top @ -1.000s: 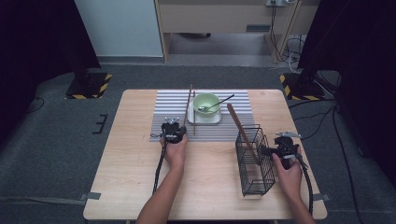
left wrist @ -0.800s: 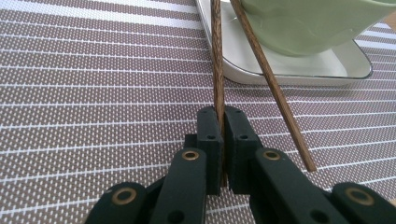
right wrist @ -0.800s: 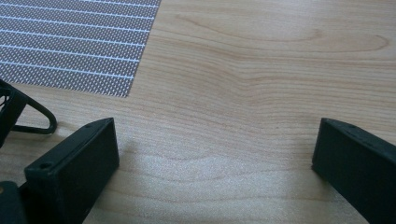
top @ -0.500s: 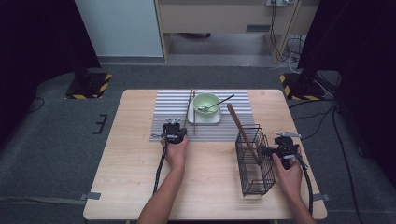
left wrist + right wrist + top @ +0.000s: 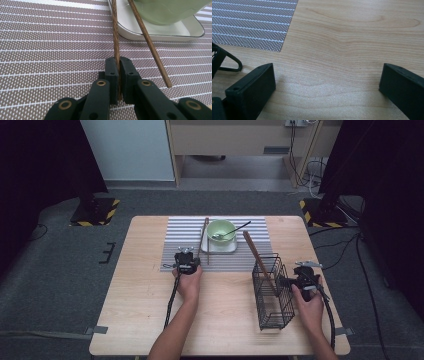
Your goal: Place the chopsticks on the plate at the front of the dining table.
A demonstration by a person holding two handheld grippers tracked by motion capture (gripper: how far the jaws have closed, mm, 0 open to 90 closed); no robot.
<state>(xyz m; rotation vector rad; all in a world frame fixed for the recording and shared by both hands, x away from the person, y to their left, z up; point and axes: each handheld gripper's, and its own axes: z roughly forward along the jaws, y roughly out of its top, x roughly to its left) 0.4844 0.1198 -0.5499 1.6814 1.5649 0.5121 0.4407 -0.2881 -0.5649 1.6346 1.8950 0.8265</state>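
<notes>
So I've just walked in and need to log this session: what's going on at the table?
A person works with a gripper in each hand. The left gripper has its jaws shut on one brown chopstick lying on the striped mat; a second chopstick lies beside it, against the white tray under the green bowl. The right gripper rests open on bare table beside the wire basket, which already holds one long wooden stick.

Both forearms enter from the bottom edge of the high view. The left gripper sits just left of the frame's centre, jaws pinched nearly together. The right gripper lies at the lower right, its jaws spread wide.
</notes>
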